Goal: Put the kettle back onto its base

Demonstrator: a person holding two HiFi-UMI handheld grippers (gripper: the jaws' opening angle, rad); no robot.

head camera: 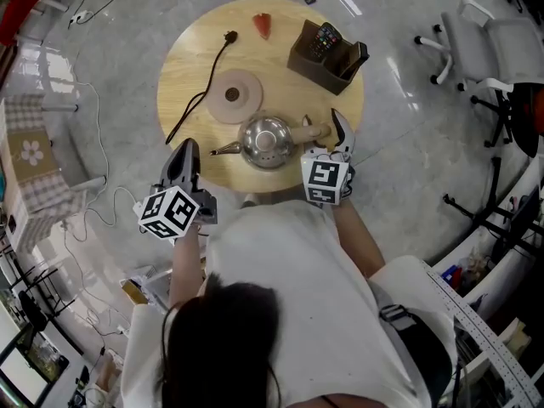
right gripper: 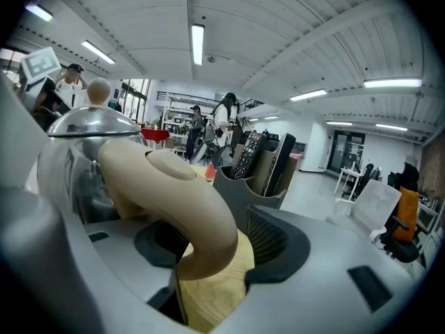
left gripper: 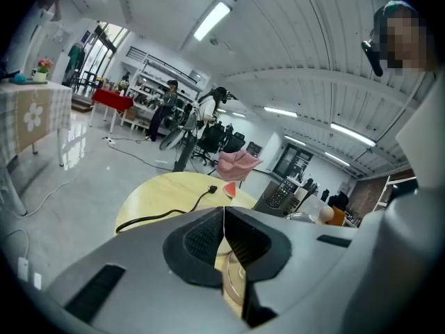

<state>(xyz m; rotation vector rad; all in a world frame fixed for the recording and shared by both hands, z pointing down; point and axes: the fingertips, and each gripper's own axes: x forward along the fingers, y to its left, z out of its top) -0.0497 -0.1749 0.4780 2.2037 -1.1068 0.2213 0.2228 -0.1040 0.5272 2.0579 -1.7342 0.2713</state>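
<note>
Not yet on its base: a steel kettle waits on a round wooden worktop, with one claw placed around its handle.

Head view: the shiny, rounded kettle stands on the pale wood-grain worktop, just beside its flat tan disc of a base, from which a black cord trails. The right claw reaches the handle side and the left claw hangs at the near edge. Left gripper view: its ribbed black pads are pressed together with nothing between them. Right gripper view: the smooth, beige, curved handle lies between jaws spread wide, and bare wood shows beside one pad, so it looks unclamped. By my judgement, the grip, the lift and the setting down all remain.
</note>
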